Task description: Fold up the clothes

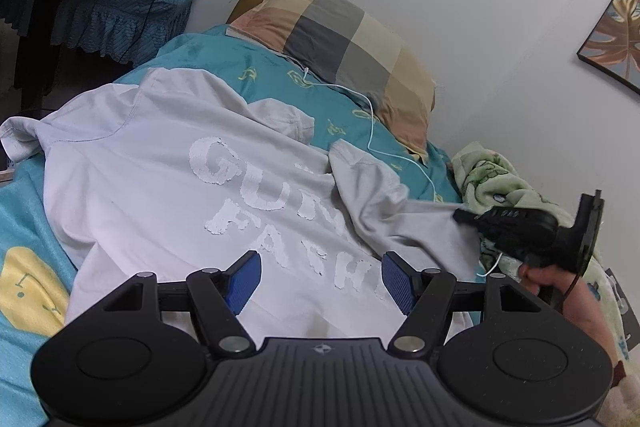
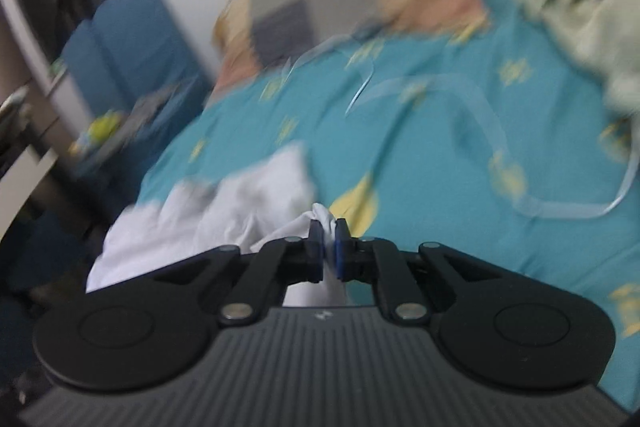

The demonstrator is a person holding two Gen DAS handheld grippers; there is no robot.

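While the white shirt [image 1: 168, 187] lies spread on the teal bedsheet [image 1: 332, 99] below the checked pillow [image 1: 344, 39], the left gripper [image 1: 322, 277] hovers over its lettering, jaws apart — nothing between them. Right gripper [image 2: 329, 241] is clamped on a bunched bit of shirt cloth — right wrist view blurred.

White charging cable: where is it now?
In the left wrist view, the thin white charging cable snakes across the teal bedsheet, from the checked pillow toward the green blanket.

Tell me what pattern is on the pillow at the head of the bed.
The pillow has large checks of grey, cream, tan and pale pink, clearest in the left wrist view.
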